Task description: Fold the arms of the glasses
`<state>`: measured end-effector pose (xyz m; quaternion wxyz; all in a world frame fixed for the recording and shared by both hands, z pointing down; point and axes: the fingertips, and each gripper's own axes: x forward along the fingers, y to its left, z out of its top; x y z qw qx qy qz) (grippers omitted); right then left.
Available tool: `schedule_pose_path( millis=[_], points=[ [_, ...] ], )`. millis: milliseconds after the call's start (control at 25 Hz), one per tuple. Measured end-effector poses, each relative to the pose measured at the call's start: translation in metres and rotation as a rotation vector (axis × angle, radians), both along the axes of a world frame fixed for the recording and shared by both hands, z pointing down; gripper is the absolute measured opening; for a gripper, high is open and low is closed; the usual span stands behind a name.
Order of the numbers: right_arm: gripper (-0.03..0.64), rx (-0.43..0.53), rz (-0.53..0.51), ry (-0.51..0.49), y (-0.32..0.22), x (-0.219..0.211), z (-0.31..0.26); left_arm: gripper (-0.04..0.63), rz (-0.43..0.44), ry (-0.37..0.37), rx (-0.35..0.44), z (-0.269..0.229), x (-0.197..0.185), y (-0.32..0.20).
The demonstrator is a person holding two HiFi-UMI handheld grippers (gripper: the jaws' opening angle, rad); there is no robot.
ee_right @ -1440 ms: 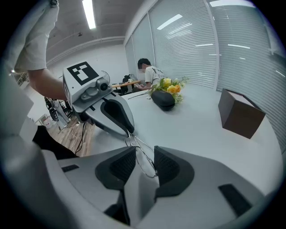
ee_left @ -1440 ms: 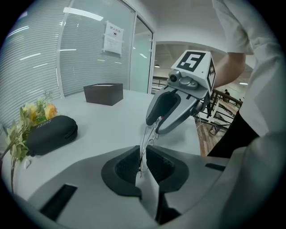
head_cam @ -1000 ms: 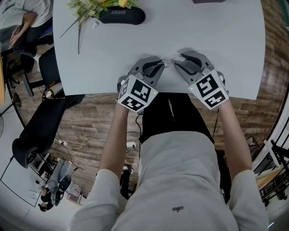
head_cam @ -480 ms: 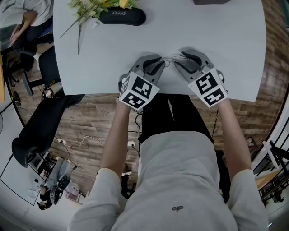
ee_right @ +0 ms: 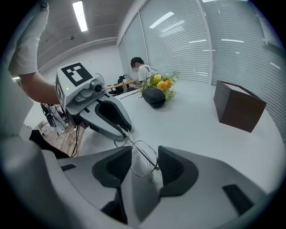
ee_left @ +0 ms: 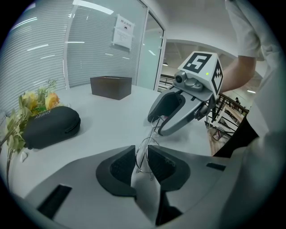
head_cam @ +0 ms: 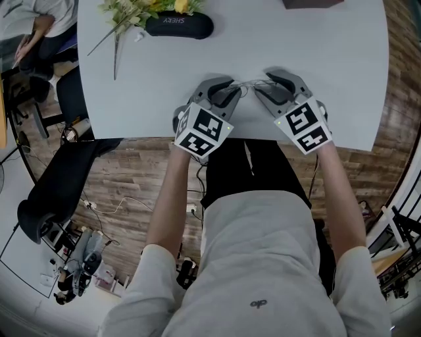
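Thin wire-rimmed glasses [head_cam: 250, 85] lie near the front of the white table [head_cam: 131, 99], between my two grippers. My left gripper [head_cam: 235, 92] comes in from the left. In the left gripper view one lens rim [ee_left: 148, 142] fills the narrow gap of my left gripper [ee_left: 142, 156] and touches both pads, and the jaws are opening. My right gripper [head_cam: 262, 90] comes in from the right. In the right gripper view the other lens rim [ee_right: 146, 154] sits between the wide pads of my right gripper [ee_right: 145, 163] with room on the left. Those jaws are opening too.
A black glasses case [head_cam: 177, 25] and a bunch of flowers [head_cam: 135, 10] lie at the table's far left. A brown box [ee_right: 239, 107] stands at the far right. The table's front edge [head_cam: 131, 135] runs just under my hands. A person [head_cam: 39, 26] sits beyond the left side.
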<state>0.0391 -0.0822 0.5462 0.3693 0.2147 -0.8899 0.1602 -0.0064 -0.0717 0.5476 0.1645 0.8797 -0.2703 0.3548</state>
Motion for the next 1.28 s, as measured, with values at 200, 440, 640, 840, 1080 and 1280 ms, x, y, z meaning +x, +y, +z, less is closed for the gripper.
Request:
schedule_pose_path(
  millis=[200,440,640,840,1080,1280],
  points=[
    [0.198,-0.004,0.002,0.013,-0.003,0.005,0.001,0.086,-0.011,-0.008,0.003,-0.001,-0.003,-0.005],
    [0.201,-0.003,0.003,0.017,-0.004,0.008,0.001,0.100,-0.013,-0.014,0.003,-0.002,-0.007,-0.008],
    [0.204,0.009,0.011,0.016,-0.005,0.012,-0.005,0.103,-0.008,-0.023,0.015,-0.008,-0.008,-0.009],
    [0.206,0.033,0.014,0.013,-0.002,0.015,-0.017,0.103,-0.006,-0.028,0.035,-0.021,-0.008,-0.005],
    [0.207,0.075,0.014,0.007,0.003,0.021,-0.037,0.103,-0.017,-0.018,0.063,-0.042,-0.005,0.005],
    [0.207,0.117,0.005,-0.008,0.009,0.023,-0.058,0.103,-0.034,-0.015,0.098,-0.060,-0.001,0.012]
  ],
)
